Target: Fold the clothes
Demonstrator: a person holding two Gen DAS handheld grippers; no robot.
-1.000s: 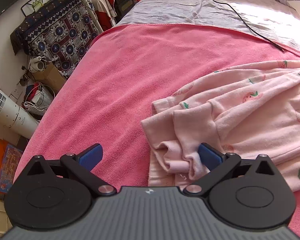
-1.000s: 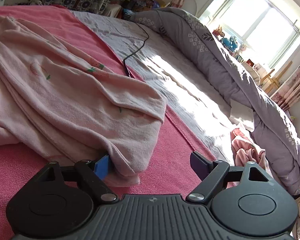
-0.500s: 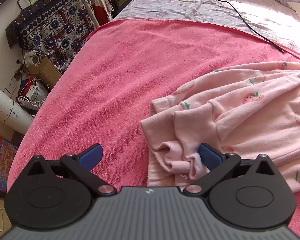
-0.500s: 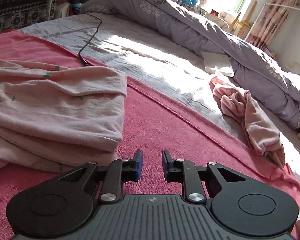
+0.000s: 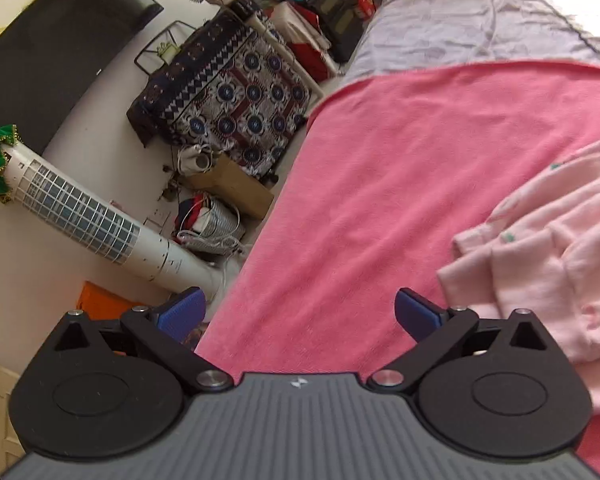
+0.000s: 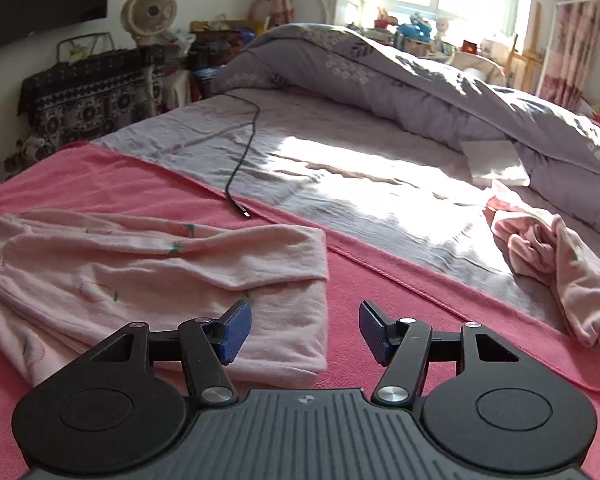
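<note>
My left gripper stands with its jaws spread wide and nothing between them; only the pink towel shows in the gap. The pale pink garment lies on the towel to the right of that gripper, its near bunched end just beside the right finger; I cannot tell whether they touch. My right gripper holds nothing: its jaws have just been opening and now stand moderately apart above the garment's right edge and the bare towel. From the right wrist view the garment lies folded lengthwise across the towel. A second crumpled pink garment lies far right on the grey sheet. A black cable ends near the towel's far edge.
</note>
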